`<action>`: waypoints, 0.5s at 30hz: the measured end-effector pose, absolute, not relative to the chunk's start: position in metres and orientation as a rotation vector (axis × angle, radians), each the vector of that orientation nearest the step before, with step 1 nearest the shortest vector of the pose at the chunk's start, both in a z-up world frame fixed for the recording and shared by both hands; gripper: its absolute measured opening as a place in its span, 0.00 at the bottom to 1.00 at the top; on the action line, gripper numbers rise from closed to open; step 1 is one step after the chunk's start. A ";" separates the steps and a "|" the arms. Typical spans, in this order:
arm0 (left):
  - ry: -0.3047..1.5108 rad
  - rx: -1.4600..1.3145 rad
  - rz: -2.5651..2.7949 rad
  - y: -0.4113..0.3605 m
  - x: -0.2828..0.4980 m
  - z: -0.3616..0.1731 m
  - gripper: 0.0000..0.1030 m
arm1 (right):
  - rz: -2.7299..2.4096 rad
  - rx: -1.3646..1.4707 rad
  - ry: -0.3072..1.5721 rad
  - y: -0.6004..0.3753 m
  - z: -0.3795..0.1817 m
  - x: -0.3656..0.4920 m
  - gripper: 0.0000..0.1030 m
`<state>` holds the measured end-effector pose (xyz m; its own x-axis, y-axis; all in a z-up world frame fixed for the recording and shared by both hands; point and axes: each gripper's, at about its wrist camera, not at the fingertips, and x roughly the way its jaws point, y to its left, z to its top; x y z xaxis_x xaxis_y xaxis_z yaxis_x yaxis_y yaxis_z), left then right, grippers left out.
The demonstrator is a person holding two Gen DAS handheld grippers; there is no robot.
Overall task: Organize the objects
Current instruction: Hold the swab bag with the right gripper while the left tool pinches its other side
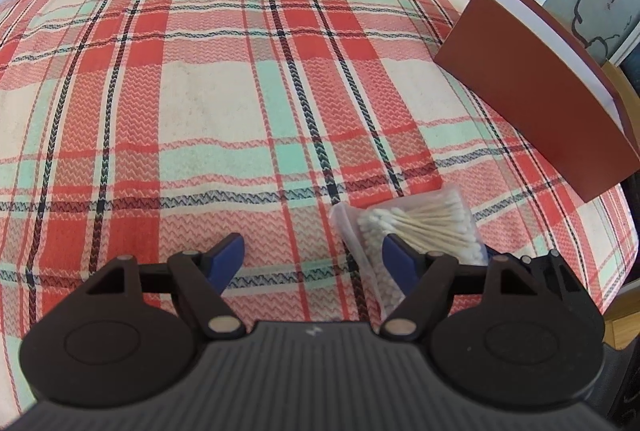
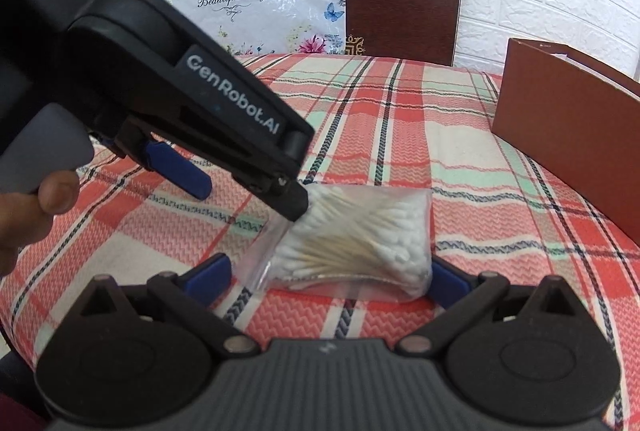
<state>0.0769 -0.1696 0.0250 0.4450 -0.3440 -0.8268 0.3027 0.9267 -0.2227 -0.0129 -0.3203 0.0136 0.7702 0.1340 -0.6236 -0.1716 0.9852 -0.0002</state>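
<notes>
A clear, crinkled plastic bag of cotton swabs (image 2: 356,243), wooden sticks with white tips, is seen lying on the desk (image 2: 400,135), which is covered with a woven plaid cloth in red, cream and mint. The right tongs (image 2: 328,277) are spread wide around the bag, no grip being shown. The left tongs (image 1: 314,257) stand open on nothing, one tip touching the bag's left edge. A brown open box (image 2: 568,119) stands at the right, well apart.

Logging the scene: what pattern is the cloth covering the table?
Red, mint-green and cream plaid tablecloth with dark lines; clearest in the left wrist view.
</notes>
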 end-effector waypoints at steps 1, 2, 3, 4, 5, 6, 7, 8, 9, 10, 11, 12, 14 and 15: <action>1.031 -0.046 -0.404 -0.170 0.076 0.026 0.75 | 0.162 -0.059 0.668 -0.321 0.014 -0.013 0.99; 1.026 -0.046 -0.406 -0.170 0.076 0.027 0.75 | 0.155 -0.062 0.664 -0.321 0.015 -0.012 0.99; 1.021 -0.047 -0.411 -0.170 0.076 0.029 0.75 | 0.147 -0.067 0.661 -0.321 0.015 -0.012 0.99; 1.019 -0.048 -0.415 -0.170 0.076 0.029 0.75 | 0.142 -0.072 0.661 -0.321 0.015 -0.011 0.98; 1.020 -0.049 -0.420 -0.170 0.076 0.029 0.75 | 0.139 -0.073 0.665 -0.322 0.015 -0.011 0.98; 1.022 -0.051 -0.423 -0.170 0.076 0.029 0.75 | 0.137 -0.071 0.670 -0.322 0.014 -0.010 0.97; 1.026 -0.052 -0.427 -0.171 0.076 0.029 0.75 | 0.135 -0.071 0.673 -0.322 0.014 -0.009 0.97; 1.029 -0.054 -0.431 -0.171 0.076 0.028 0.75 | 0.133 -0.073 0.672 -0.321 0.014 -0.009 0.97; 1.032 -0.055 -0.437 -0.172 0.076 0.027 0.75 | 0.133 -0.076 0.673 -0.321 0.014 -0.009 0.97; 1.034 -0.055 -0.443 -0.172 0.076 0.026 0.75 | 0.133 -0.079 0.673 -0.320 0.014 -0.009 0.96; 1.038 -0.056 -0.448 -0.173 0.076 0.025 0.75 | 0.132 -0.081 0.674 -0.320 0.014 -0.009 0.96; 1.044 -0.061 -0.453 -0.173 0.076 0.023 0.75 | 0.132 -0.082 0.676 -0.320 0.014 -0.009 0.96; 1.052 -0.079 -0.464 -0.172 0.078 0.019 0.75 | 0.132 -0.084 0.679 -0.320 0.013 -0.008 0.96; 1.052 -0.085 -0.469 -0.171 0.079 0.018 0.75 | 0.133 -0.085 0.681 -0.319 0.014 -0.007 0.95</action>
